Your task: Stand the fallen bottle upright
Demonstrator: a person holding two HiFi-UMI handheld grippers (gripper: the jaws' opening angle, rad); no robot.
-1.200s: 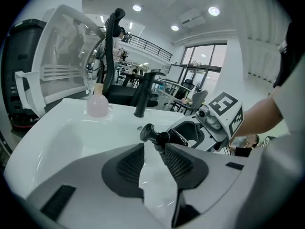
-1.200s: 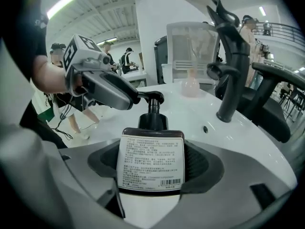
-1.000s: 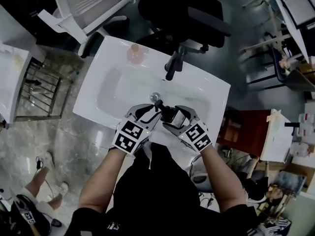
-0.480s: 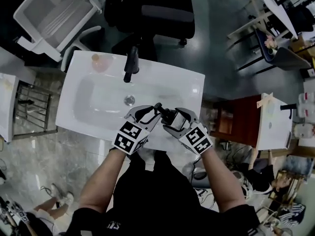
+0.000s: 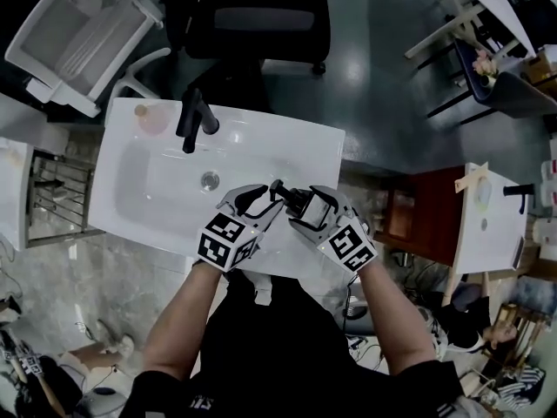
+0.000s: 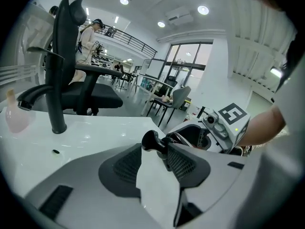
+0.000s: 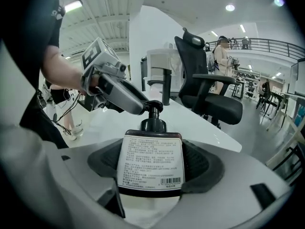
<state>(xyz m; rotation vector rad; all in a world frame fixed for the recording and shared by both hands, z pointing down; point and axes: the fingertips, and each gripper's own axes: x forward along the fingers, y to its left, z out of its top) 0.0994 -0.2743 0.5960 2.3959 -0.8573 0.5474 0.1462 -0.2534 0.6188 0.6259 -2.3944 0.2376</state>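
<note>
- Against the earlier head views, the sink (image 5: 287,146) has slid to the left under the hands. The drain (image 5: 210,179), which lay right at the jaw tips a second ago, is now well to their left.
- The bottle (image 5: 302,204) has therefore been carried along the sink's front edge and now hangs over its right part.
- The left gripper (image 5: 265,194) is opening. The pump head (image 6: 151,140) sits between its spread jaws at the tips, seemingly no longer pressed.
- The right gripper (image 5: 306,209) pinches the bottle's labelled body between its pads.
- This probably leaves the bottle to the right gripper alone, with standing it up not yet done.
- The bottle's long axis runs along the right gripper's jaws, slanted rather than upright. The pump points away from the person, toward the left gripper and the basin.
</note>
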